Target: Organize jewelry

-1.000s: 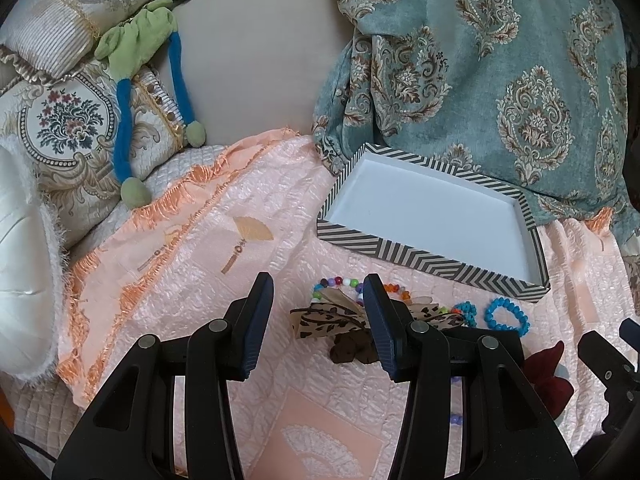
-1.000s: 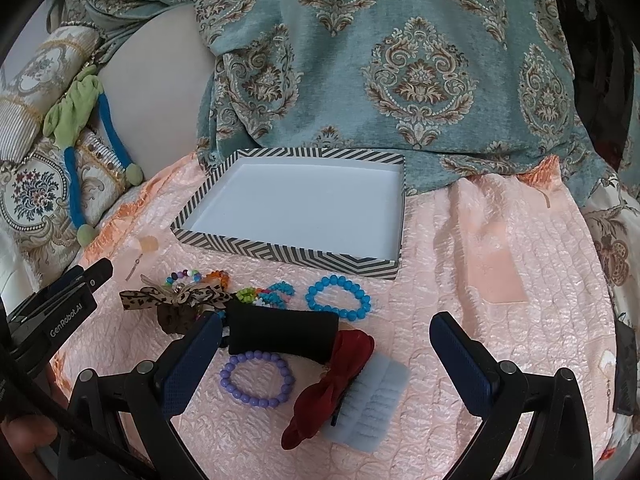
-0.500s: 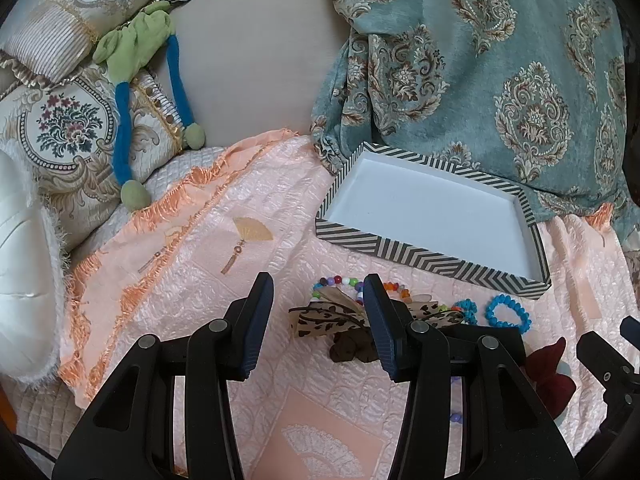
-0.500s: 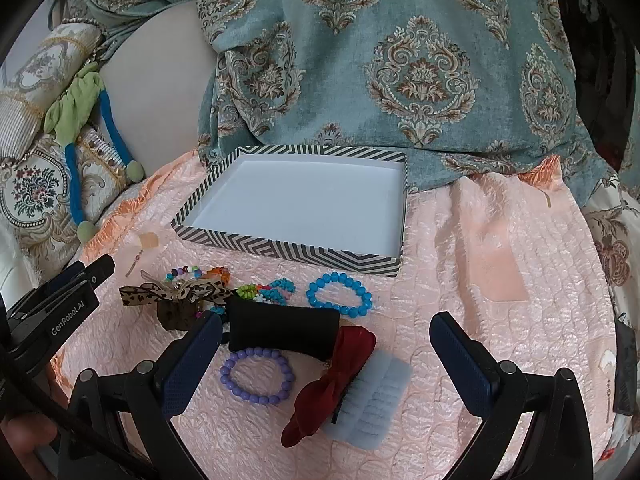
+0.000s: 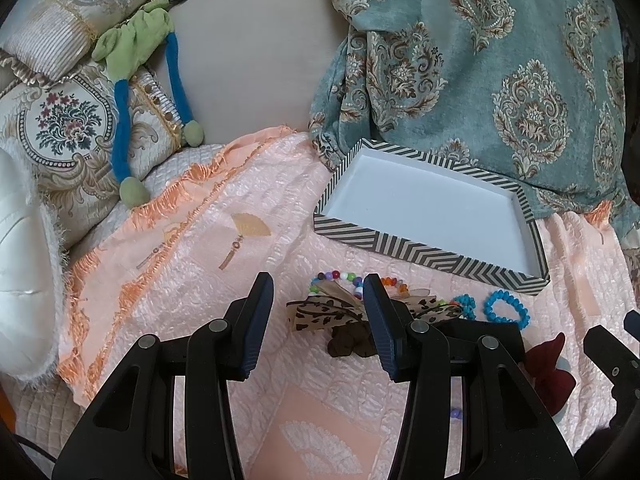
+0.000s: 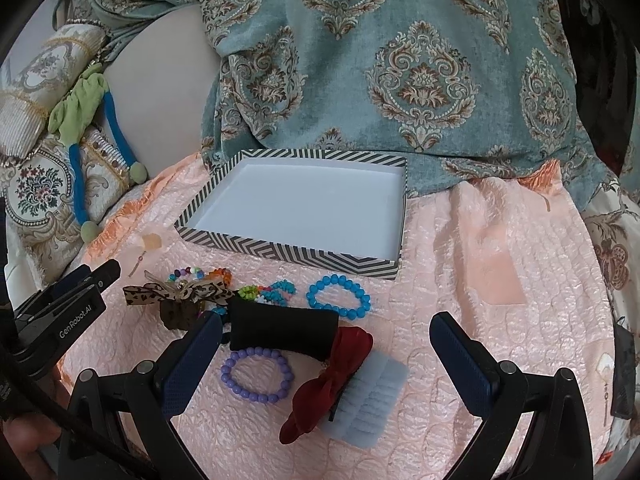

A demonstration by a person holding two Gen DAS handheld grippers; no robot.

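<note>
chevron-striped tray (image 6: 288, 250), perhaps black-and-white

A peach quilted cover (image 6: 500, 264) with an orange fringed edge (image 5: 168, 200) is spread over a paler quilted surface (image 5: 36, 420), apparently a bed or sofa seat. Behind it rises a plain beige padded back (image 5: 256, 48), partly draped with a teal cloth (image 6: 400, 60) carrying brown and cream damask medallions. To the left lie a floral embroidered cushion (image 5: 60, 128), a ribbed bolster (image 5: 72, 20) and a white fluffy-edged pillow (image 5: 20, 264); a green and blue soft toy (image 5: 132, 56) hangs over the cushions. Soft, even daylight falls across everything
</note>
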